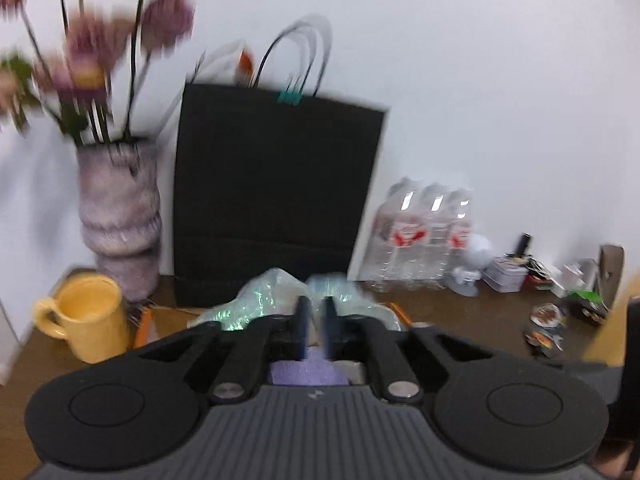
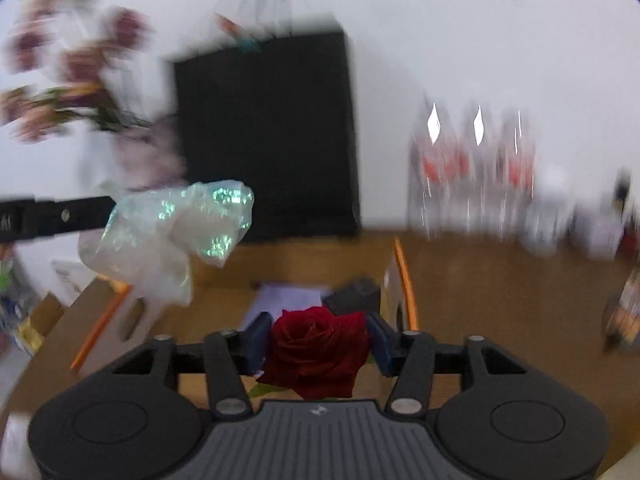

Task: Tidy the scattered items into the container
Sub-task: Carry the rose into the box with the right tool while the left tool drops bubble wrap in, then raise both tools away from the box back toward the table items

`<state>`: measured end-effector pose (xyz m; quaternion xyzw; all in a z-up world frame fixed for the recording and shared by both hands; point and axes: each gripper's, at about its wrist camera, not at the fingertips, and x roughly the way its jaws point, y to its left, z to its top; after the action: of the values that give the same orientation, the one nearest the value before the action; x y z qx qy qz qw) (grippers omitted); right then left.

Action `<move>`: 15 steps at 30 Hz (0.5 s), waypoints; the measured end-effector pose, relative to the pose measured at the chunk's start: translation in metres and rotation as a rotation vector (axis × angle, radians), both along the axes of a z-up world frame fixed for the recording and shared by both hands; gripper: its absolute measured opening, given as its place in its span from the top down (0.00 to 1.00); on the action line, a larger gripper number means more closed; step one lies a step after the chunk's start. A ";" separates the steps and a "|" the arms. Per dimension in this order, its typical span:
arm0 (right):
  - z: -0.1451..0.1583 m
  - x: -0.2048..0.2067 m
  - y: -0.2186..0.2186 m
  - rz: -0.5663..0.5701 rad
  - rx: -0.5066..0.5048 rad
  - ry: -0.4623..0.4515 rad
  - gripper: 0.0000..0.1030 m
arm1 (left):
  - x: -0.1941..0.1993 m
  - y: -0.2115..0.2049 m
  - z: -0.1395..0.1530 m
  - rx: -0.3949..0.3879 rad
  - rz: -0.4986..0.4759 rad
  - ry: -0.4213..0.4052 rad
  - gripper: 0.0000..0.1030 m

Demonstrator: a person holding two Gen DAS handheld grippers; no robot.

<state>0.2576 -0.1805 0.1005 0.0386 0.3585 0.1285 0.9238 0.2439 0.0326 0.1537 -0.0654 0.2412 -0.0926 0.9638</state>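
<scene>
- Across the lower half of both views runs the brown counter, set against a white wall.
- At the middle of the left wrist view a black paper bag stands upright against the wall, its handles rising above the rim.
- Left of the bag stands a mauve ribbed vase of blurred pink flowers, with a yellow mug just beside its foot at lower left.
- Right of the bag is a pack of clear water bottles, then a row of small clutter along the wall.
- Below centre of the right wrist view sits an open cardboard box with orange-edged flaps, a pale purple sheet inside it.
- In the left part of the right wrist view, a crumpled iridescent plastic wrap hangs at the tip of the left gripper, above the box's left flap; in the left wrist view the wrap bunches just past the fingers, which stand narrow, though blur hides whether they pinch it.
- The right gripper has its fingers half spread around a dark red rose, its bloom filling the gap between them, above the box.
</scene>
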 end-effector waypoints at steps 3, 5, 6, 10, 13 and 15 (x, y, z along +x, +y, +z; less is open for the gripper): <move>-0.008 0.026 0.007 -0.032 -0.062 0.102 0.30 | 0.031 0.006 -0.019 0.022 0.031 0.179 0.42; -0.001 0.029 0.013 -0.023 -0.120 0.112 0.20 | 0.034 0.014 -0.021 0.005 0.047 0.205 0.10; 0.003 0.030 0.014 -0.021 -0.138 0.118 0.15 | 0.032 0.017 -0.019 -0.001 0.054 0.217 0.04; 0.014 0.032 0.012 -0.017 -0.185 0.253 0.12 | 0.027 0.021 -0.005 0.067 0.070 0.354 0.00; 0.022 0.023 0.007 -0.012 -0.166 0.356 0.12 | 0.016 0.022 0.005 0.133 0.078 0.414 0.00; 0.028 0.013 0.001 -0.011 -0.141 0.397 0.12 | 0.003 0.018 0.012 0.174 0.077 0.439 0.00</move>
<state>0.2709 -0.1792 0.1285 0.0004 0.5414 0.0880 0.8362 0.2470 0.0507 0.1658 -0.0099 0.4495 -0.0184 0.8930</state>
